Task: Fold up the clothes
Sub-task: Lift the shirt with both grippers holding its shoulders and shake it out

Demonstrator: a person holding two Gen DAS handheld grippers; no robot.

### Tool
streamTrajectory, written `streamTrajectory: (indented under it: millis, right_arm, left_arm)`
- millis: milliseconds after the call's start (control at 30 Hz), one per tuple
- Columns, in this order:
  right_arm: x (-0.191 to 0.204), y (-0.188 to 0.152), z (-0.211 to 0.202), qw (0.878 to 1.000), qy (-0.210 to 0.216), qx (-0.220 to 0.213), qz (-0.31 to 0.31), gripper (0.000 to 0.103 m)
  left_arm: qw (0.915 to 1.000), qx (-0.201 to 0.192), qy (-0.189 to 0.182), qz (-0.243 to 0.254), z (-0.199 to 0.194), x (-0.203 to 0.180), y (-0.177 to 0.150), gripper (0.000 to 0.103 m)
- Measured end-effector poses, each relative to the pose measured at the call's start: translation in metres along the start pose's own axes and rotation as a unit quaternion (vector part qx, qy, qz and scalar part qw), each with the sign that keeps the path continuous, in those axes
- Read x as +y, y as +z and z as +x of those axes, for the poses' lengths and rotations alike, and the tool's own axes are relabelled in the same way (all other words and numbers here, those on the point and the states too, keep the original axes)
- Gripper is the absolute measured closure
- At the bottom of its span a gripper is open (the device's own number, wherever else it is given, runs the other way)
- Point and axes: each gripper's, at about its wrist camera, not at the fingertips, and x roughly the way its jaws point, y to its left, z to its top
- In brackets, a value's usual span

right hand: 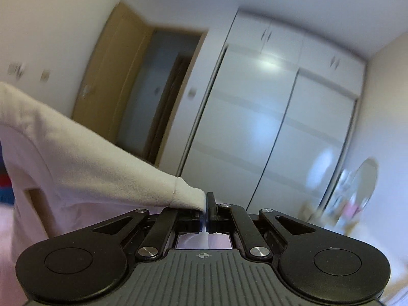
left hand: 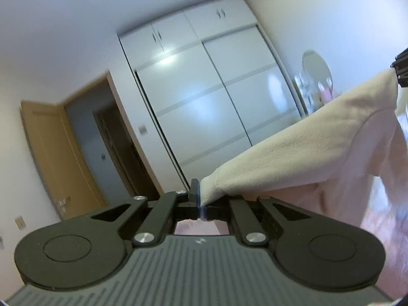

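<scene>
Left gripper [left hand: 200, 205] clamped on cream garment [left hand: 313, 142] corner; cloth stretches up right to right gripper [left hand: 401, 72] at frame edge. Behind: white wardrobe [left hand: 204, 97], open wooden door [left hand: 58, 153], round mirror [left hand: 317, 68].

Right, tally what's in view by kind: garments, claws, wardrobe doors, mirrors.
Garments: 1, the cream garment, pinched at each end
Claws: 2, left claw and right claw, both shut on it
Wardrobe doors: 4 small upper, 2 large sliding
Round mirror: 1
Total: 10
</scene>
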Motion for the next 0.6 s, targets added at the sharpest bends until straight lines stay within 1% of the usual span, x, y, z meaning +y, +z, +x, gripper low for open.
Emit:
streamTrajectory:
  millis: [100,200,300,367,467,533,600]
  right_arm:
    - [-0.017,0.034,-0.041,0.999,-0.011,-0.036,-0.009,0.103]
    - [-0.03,0.056,-0.078,0.998,-0.008,-0.06,-0.017,0.103]
    - [-0.037,0.072,-0.111,0.997,0.006,-0.07,-0.035,0.103]
    - [-0.035,0.082,-0.134,0.996,0.015,-0.073,-0.048,0.103]
    - [-0.041,0.094,-0.147,0.996,0.029,-0.073,-0.051,0.103]
    - [-0.048,0.101,-0.148,0.996,0.035,-0.071,-0.049,0.103]
    - [-0.057,0.104,-0.139,0.996,0.038,-0.066,-0.043,0.103]
  left_arm:
    - [0.9996,-0.029,-0.001,-0.002,-0.032,0.006,0.033,0.1]
    - [0.9987,-0.049,-0.008,-0.009,-0.067,0.013,0.056,0.099]
    - [0.9982,-0.053,-0.017,-0.02,-0.094,0.02,0.075,0.099]
    - [0.998,-0.052,-0.025,-0.025,-0.105,0.025,0.087,0.099]
    - [0.9975,-0.053,-0.04,-0.024,-0.115,0.029,0.106,0.099]
    - [0.9961,-0.047,-0.061,-0.042,-0.093,0.035,0.113,0.099]
    - [0.9939,-0.041,-0.083,-0.06,-0.071,0.04,0.12,0.099]
